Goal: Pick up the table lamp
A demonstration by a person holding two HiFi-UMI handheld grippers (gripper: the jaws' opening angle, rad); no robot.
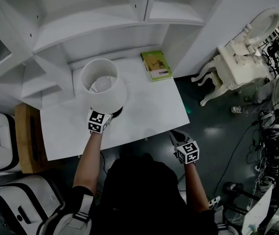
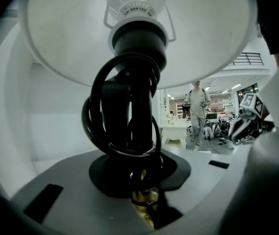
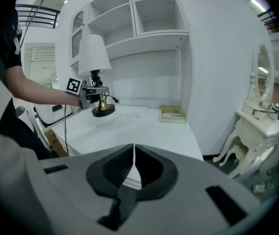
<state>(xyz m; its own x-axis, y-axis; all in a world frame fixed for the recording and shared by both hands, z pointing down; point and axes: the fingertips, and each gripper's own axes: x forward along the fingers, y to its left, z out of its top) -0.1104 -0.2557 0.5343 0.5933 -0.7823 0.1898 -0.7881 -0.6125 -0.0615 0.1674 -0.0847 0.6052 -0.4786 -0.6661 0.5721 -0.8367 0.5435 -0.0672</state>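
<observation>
- White built-in shelving (image 1: 105,13) across top of head view; dark floor (image 1: 213,131) at right.
- White table (image 1: 149,111) centre frame, back edge against shelving.
- Ornate white dressing table (image 1: 232,65) upper right, well apart from table.
- Table lamp (image 1: 104,84) left of centre, over table's left half. Upright, long axis vertical, white shade on top, black base down, just off the tabletop in right gripper view.
- Green book (image 1: 156,65) flat at table's back edge, right of lamp.
- Left gripper (image 1: 104,115) clamped on lamp's brass stem (image 2: 144,199), under shade.
- Right gripper (image 1: 178,136) lower centre-right, off table's front edge; jaws pressed together, nothing held.
- Black cord (image 2: 124,111) coiled round stem.
</observation>
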